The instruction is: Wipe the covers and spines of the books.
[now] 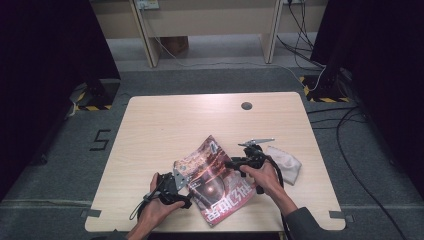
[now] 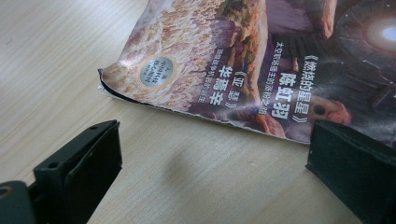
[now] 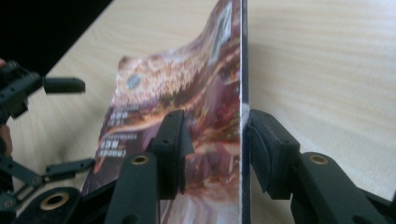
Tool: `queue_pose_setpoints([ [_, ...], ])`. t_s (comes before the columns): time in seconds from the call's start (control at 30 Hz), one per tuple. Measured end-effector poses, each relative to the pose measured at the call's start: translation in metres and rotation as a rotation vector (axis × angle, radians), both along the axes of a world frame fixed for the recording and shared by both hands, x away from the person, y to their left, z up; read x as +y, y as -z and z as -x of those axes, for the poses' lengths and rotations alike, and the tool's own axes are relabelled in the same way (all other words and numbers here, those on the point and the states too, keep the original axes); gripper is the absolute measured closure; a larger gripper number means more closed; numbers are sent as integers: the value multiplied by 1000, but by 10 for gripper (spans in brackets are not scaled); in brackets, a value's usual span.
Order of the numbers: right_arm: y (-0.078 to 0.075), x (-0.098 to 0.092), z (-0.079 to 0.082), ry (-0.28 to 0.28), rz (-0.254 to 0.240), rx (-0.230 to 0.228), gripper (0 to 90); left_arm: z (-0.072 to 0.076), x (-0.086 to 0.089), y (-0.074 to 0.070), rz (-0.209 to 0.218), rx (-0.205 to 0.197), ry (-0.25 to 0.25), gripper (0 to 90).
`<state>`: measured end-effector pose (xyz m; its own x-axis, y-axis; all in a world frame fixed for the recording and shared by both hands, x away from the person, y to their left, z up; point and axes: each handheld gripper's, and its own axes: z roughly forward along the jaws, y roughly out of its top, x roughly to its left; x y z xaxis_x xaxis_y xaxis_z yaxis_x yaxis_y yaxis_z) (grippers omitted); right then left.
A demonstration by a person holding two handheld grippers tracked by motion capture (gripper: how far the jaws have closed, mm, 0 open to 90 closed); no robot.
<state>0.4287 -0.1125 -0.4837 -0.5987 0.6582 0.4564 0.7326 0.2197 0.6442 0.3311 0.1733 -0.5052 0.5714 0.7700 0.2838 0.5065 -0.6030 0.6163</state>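
A pale wooden table [image 1: 165, 125] with rounded corners stands on grey carpet. On it, toward six o'clock and a little right of centre, lies a glossy magazine [image 1: 216, 180] with a reddish-brown and purple cover and white Chinese lettering. Its right-hand edge is lifted off the tabletop. At four o'clock, just beside the magazine, sits a crumpled grey-white cloth [image 1: 286, 163].

The black right gripper [image 3: 215, 142], at the magazine's three o'clock side, has its jaws on either side of the raised edge. One jaw rests on the cover, the other stands at the edge; whether both press is hard to tell.

The black left gripper [image 2: 212, 154], at the magazine's nine o'clock side, has its jaws spread wide with bare table between them. The magazine's curled corner lies just beyond the tips, not touching.
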Motion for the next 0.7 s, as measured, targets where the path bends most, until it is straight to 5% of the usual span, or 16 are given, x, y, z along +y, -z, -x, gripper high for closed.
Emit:
queue_pose_setpoints([
  [0.2,-5,0,-1,-59,12,1,689,0,0,0,7,0,-1,27],
  [0.37,-7,4,-2,-103,130,-24,696,1,-2,0,-9,-13,4,31],
  [0.47,-6,4,-3,-114,104,-18,736,1,-2,0,-10,-14,4,30],
  [0.7,-10,8,-2,-149,128,-41,759,1,-1,0,-4,-17,6,37],
])
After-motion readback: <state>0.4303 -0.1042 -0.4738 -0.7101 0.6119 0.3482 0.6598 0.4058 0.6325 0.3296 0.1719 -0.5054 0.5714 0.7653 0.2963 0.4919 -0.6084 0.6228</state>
